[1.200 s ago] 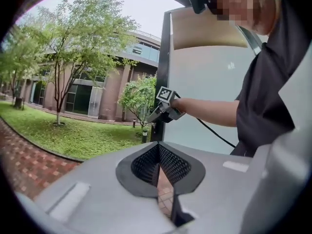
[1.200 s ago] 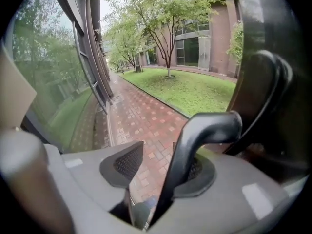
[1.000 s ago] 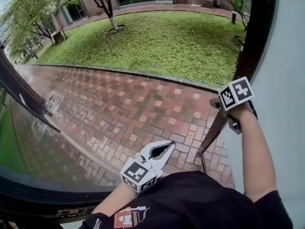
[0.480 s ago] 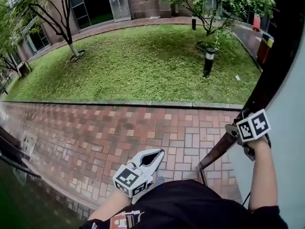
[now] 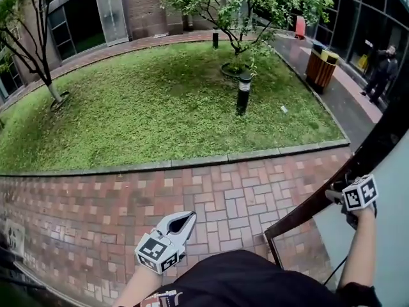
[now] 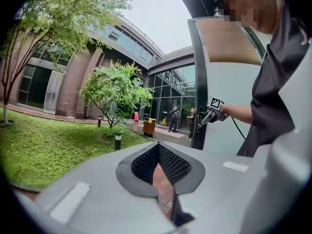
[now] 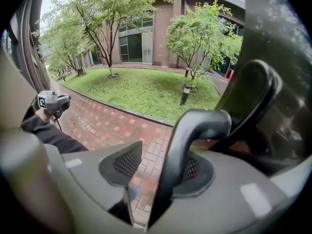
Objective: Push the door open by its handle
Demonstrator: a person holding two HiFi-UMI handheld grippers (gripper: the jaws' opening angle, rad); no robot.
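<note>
My right gripper (image 7: 156,152): jaws, just closing slightly, stand apart around the handle (image 7: 195,126), which touches one pad only, its lower end hidden. The door (image 5: 393,248) is cut off at the right edge. My left gripper (image 6: 158,147): tips together, empty.

Black short-sleeved shirt (image 5: 249,277), grey left gripper (image 5: 181,223), black mesh pads (image 6: 144,162), black-and-white marker cube (image 5: 155,252), possibly thin cable (image 5: 332,270).

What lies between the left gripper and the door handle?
In the head view, only brick paving shows between the left gripper and the handle, on the ground below them.
</note>
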